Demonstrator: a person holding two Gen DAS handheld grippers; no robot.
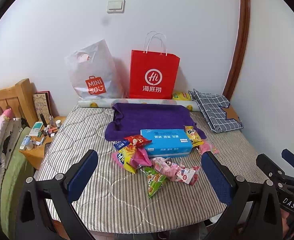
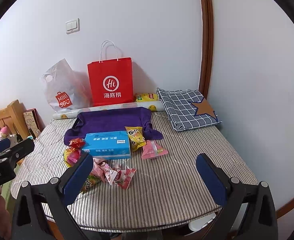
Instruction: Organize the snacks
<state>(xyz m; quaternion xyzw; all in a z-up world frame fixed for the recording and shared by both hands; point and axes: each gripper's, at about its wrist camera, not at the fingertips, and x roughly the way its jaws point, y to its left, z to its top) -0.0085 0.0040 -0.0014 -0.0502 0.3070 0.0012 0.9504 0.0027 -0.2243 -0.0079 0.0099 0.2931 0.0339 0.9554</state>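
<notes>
Several snack packets lie scattered around a blue tissue box (image 1: 166, 143) (image 2: 107, 144) on the striped table cover. Among them are a green packet (image 1: 154, 179), pink packets (image 1: 179, 172) (image 2: 117, 175), a red packet (image 1: 138, 141) (image 2: 77, 142), a yellow packet (image 1: 194, 136) (image 2: 136, 138) and a pink pouch (image 2: 154, 150). A purple cloth-lined tray (image 1: 153, 118) (image 2: 113, 121) sits behind the box. My left gripper (image 1: 150, 175) hovers open just short of the pile. My right gripper (image 2: 145, 177) is open too, over bare cover right of the pile, holding nothing.
A red paper bag (image 1: 153, 76) (image 2: 111, 83) and a grey plastic bag (image 1: 93, 74) (image 2: 63, 88) lean on the back wall. A folded checked cloth (image 1: 215, 110) (image 2: 187, 108) lies back right. A cluttered nightstand (image 1: 40, 138) and a bed stand left.
</notes>
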